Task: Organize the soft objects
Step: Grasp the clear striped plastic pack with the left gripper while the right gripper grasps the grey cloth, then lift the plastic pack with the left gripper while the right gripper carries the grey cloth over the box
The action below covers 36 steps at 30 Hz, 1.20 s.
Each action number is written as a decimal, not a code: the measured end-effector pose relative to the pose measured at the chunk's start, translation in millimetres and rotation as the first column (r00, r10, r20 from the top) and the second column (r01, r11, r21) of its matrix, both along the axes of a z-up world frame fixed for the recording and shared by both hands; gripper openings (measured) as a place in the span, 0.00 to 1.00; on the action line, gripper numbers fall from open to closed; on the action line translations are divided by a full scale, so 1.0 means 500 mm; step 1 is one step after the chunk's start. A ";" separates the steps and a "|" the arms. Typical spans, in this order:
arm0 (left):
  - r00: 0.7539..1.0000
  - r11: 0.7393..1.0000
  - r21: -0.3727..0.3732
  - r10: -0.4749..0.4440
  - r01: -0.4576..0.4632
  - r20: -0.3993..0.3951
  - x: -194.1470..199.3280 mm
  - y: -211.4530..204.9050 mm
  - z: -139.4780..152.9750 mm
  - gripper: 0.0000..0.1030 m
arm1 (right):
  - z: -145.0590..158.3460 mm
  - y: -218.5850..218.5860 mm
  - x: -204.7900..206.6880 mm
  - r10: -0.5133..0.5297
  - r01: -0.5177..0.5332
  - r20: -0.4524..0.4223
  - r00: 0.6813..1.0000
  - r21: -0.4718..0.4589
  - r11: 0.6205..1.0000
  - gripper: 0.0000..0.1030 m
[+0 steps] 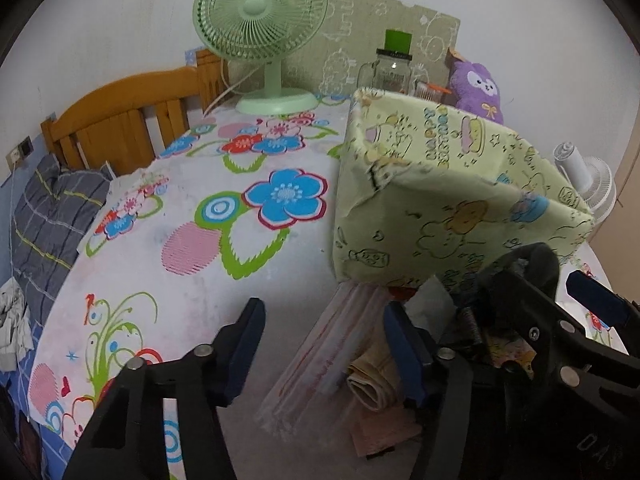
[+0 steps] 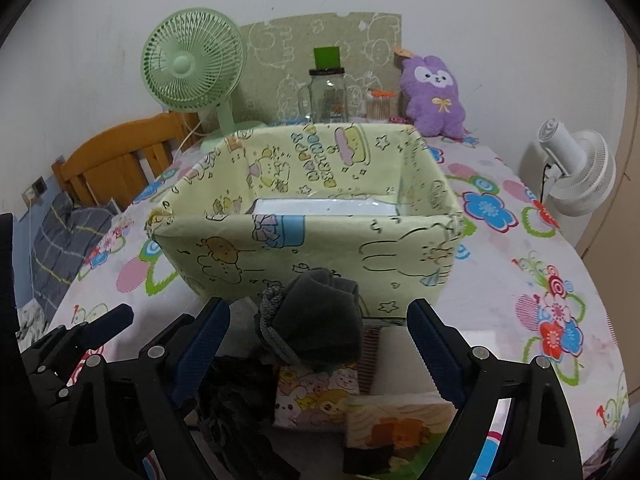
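Floral tablecloth (image 2: 520,200) carries fabric bin (image 2: 304,248) mid-surface; left gripper (image 1: 324,344) and right gripper (image 2: 320,340) both released, grasping nothing

My left gripper (image 1: 324,344) and right gripper (image 2: 318,340) look alike: matte black plastic arms with angular cut-outs, round silver screws at the joints, and dark blue ribbed pads (image 2: 434,344) lining the fingers.
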<state>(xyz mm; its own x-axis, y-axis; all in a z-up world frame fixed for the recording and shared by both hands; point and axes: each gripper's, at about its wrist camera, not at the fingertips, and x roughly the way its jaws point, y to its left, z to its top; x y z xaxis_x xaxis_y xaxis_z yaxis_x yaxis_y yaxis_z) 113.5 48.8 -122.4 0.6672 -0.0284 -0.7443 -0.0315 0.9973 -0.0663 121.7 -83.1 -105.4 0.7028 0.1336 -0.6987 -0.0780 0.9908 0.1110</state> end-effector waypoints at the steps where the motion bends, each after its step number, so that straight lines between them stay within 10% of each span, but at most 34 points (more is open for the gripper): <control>1: 1.000 1.000 -0.004 -0.002 0.002 -0.009 0.004 0.001 -0.005 0.55 | -0.003 0.003 0.003 0.002 -0.002 -0.007 1.000 -0.001 1.000 0.87; 17: 0.998 0.998 -0.005 -0.060 0.060 -0.012 0.011 -0.012 -0.015 0.20 | -0.032 0.017 0.023 -0.003 0.005 -0.070 0.998 0.022 1.000 0.60; 36: 0.993 0.997 0.031 -0.071 0.069 0.092 -0.029 -0.035 0.075 0.11 | 0.052 -0.009 -0.020 -0.008 0.006 0.032 0.999 0.056 0.998 0.59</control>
<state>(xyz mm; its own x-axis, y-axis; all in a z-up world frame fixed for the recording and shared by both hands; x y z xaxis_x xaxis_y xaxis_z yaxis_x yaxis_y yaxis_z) 99.0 31.3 -84.7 0.7303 -0.0580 -0.6806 0.0434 0.9983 -0.0384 111.7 -87.8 -79.4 0.7261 0.1664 -0.6671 -0.0752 0.9837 0.1635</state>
